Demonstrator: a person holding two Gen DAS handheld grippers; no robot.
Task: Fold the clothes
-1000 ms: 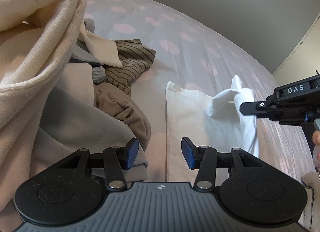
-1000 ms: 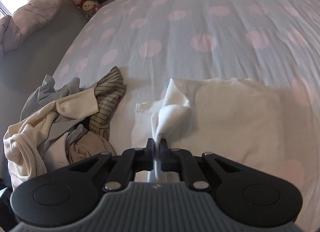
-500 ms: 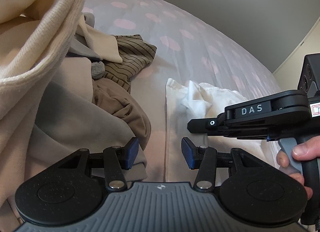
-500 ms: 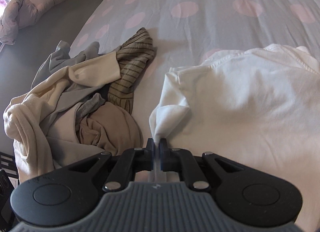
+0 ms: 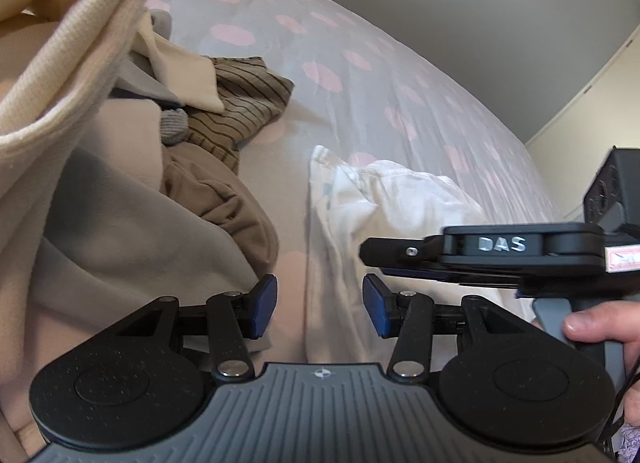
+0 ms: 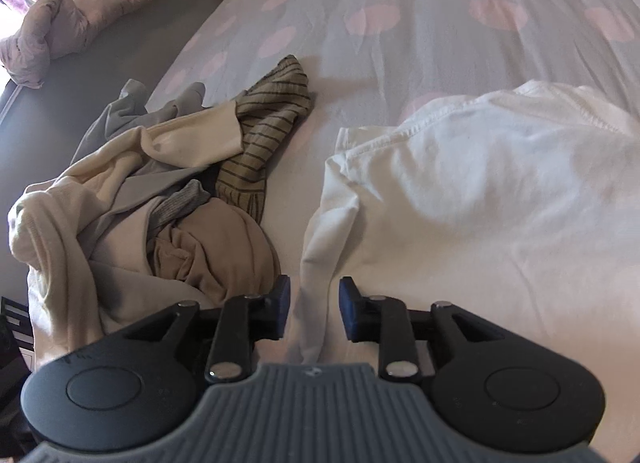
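Item one: your white cotton garment (image 6: 480, 199), lying rumpled but mostly flat on the pale grey bedspread with pink dots (image 6: 420, 11). One narrow fold of its near edge runs between the blue pads of your right gripper (image 6: 314, 305); the jaws stand apart and nothing is clamped.

Item two: your left gripper (image 5: 319, 305), jaws wide and holding nothing, poised just over the same garment's near edge (image 5: 336, 263). Your right gripper (image 5: 408, 259) shows in this view from the side, just beside the left one, with your hand (image 5: 600, 327) on its trigger.

Item three: a heap of unfolded clothes left of the white garment, apart from it. It holds a cream knitted sweater (image 6: 80, 191), a tan garment (image 6: 216, 247), an olive striped top (image 6: 264, 131) and grey pieces (image 6: 140, 111).

Item four: a rolled pinkish duvet (image 6: 76, 19), well beyond the heap.
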